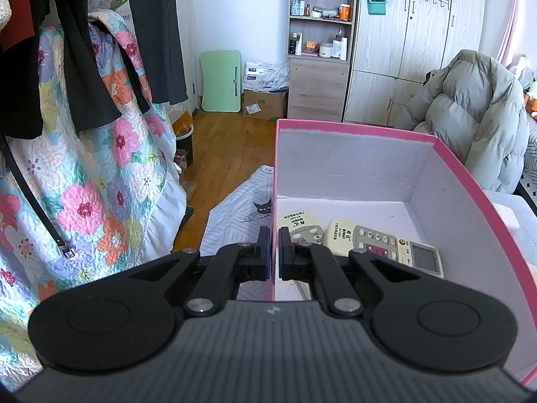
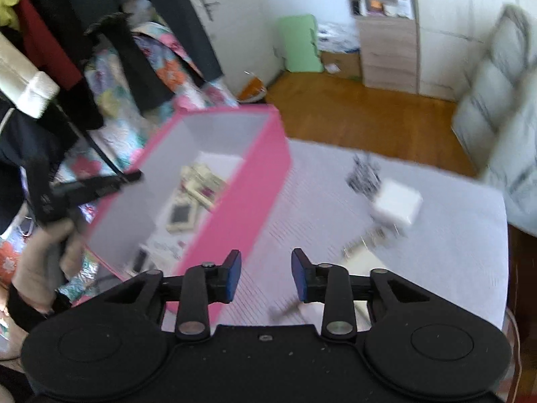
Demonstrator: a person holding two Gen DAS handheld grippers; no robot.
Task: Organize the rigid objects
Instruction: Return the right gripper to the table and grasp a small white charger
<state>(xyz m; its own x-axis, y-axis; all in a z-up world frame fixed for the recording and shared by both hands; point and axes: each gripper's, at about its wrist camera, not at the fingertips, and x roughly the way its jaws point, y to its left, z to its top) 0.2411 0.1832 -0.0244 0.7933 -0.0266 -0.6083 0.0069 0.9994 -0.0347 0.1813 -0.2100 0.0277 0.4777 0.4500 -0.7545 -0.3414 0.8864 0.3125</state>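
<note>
A pink box [image 1: 449,158] with a white inside stands on the cloth-covered table. Two cream remote controls [image 1: 382,245] lie on its floor. My left gripper [image 1: 274,252] is shut on the box's left wall, one finger on each side of it. In the right wrist view the same box [image 2: 248,188] is at the left, with the left gripper [image 2: 100,184] on its far wall. My right gripper [image 2: 265,275] is open and empty above the table, just right of the box. A white cube-shaped object [image 2: 397,205] and a blurred patterned item [image 2: 364,174] lie on the cloth ahead.
The table cloth [image 2: 436,268] is pale with fine stripes. A floral quilt [image 1: 100,184] and dark clothes [image 1: 94,50] hang at the left. A grey puffer jacket [image 1: 476,110] is draped at the right. A shelf unit [image 1: 320,50] and wardrobe [image 1: 419,50] stand behind on the wooden floor.
</note>
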